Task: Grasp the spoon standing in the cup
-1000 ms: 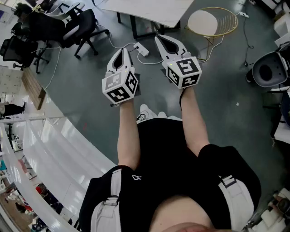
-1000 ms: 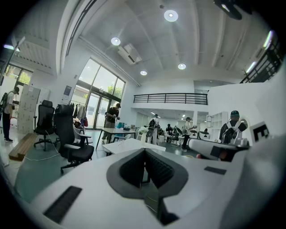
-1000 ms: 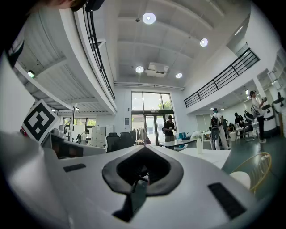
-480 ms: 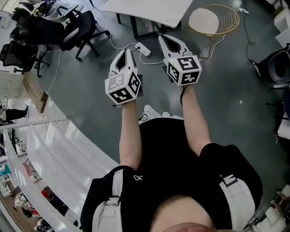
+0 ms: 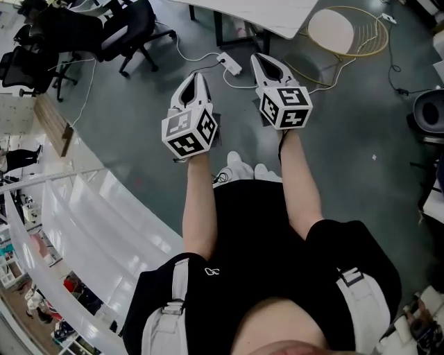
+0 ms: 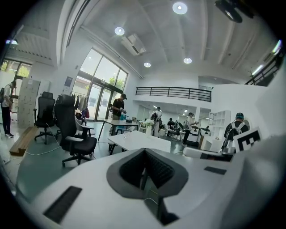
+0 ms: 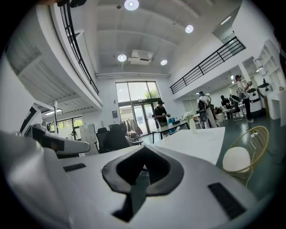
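No cup or spoon shows in any view. In the head view the person holds both grippers out at arm's length over the grey floor. The left gripper has its jaws together with nothing between them, and so does the right gripper. Seen from the left gripper view, the left gripper points level into the room, its dark pads meeting. The right gripper in its own view is likewise shut and holds nothing.
A white table stands ahead of the grippers, also seen as the white table. A round yellow-framed stool is to its right. A power strip and cables lie on the floor. Black office chairs stand left.
The head view has shifted: table and stool slid toward the upper right edge. Both grippers stay side by side and shut, the left one slightly lower in the frame.
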